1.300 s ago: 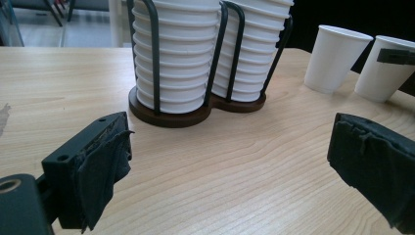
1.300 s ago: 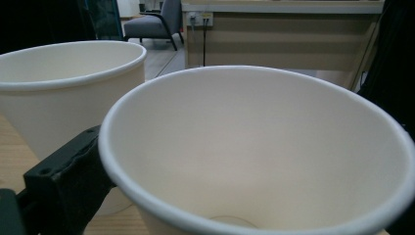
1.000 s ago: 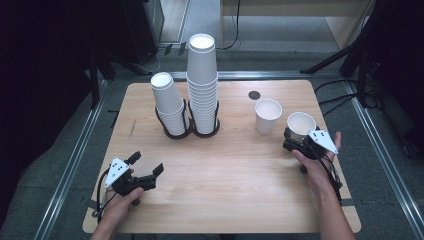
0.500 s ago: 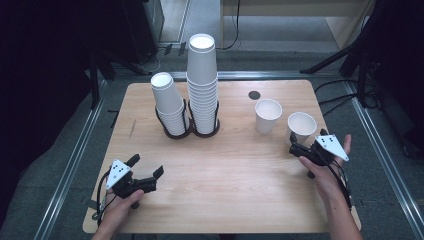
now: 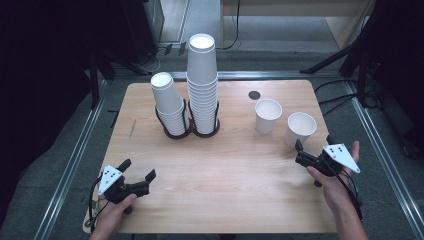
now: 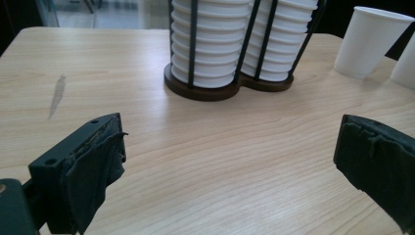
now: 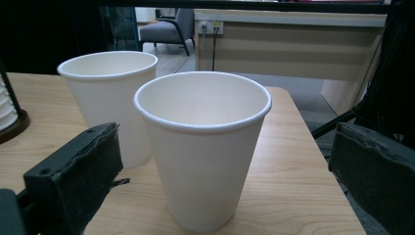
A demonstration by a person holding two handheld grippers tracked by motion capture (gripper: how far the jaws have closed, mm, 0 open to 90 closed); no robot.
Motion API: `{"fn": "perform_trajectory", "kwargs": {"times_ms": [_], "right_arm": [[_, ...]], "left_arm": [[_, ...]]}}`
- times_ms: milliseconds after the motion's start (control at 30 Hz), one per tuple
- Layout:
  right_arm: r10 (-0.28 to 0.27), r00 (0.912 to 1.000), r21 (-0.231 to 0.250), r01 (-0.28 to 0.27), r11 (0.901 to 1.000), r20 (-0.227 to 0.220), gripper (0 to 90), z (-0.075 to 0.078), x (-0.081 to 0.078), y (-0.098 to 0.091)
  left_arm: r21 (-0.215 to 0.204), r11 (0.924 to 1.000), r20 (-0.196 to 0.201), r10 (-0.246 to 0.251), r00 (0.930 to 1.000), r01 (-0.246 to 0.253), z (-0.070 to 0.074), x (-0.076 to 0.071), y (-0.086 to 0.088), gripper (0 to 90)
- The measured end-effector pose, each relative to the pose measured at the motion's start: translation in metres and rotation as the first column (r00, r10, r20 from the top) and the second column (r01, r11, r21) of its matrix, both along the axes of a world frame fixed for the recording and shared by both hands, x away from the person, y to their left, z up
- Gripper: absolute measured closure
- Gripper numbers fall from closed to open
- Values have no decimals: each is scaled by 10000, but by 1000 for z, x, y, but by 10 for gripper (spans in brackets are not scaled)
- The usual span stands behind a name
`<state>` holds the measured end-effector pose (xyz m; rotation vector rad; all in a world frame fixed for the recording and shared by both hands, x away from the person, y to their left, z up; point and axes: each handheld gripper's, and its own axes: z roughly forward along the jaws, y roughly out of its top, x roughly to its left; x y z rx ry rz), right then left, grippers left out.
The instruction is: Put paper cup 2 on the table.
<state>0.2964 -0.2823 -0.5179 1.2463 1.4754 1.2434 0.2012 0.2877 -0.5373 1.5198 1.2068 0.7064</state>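
Two stacks of white paper cups, a short one and a tall one, stand in a black wire holder at the table's middle back. Two loose white cups stand upright at the right. My right gripper is open just short of the nearer loose cup, which stands between its jaws without touching them; the other cup is behind it. My left gripper is open and empty near the front left, facing the holder.
A small black disc lies on the wooden table behind the loose cups. A grey smear marks the wood at the left. Metal rails run along both sides of the table, whose right edge is near my right hand.
My right gripper has drawn back toward the person, away from the right-hand loose cup it was against. The cup stays standing. The left gripper has barely moved.
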Motion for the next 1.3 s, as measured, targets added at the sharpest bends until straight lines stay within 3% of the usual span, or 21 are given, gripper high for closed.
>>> {"fn": "perform_trajectory", "kwargs": {"times_ms": [333,500,600,733,933,1300], "right_arm": [[129,9998,-72,-128,9999,169,0,3,-18,0],[150,9997,-51,-149,9999,186,0,1,-29,0],[76,9998,-116,-74,9999,180,0,-3,-39,-4],[1,9999,-221,3,9998,170,0,-6,-46,-7],[-212,9997,7,212,9998,127,0,-11,-67,-18],[-472,9989,-130,472,9988,25,0,-17,-96,-35]], "left_arm": [[-149,9988,-71,473,9989,-474,-1,-7,13,0],[87,9983,-511,580,9970,-576,-2,-11,21,0],[282,9975,-718,674,9951,-655,-3,-12,24,0],[218,9974,-820,708,9941,-692,-5,-13,26,0],[255,9955,-867,934,9918,-916,-9,-14,32,0],[273,9963,-992,844,9915,-821,-14,-14,30,0]]}}
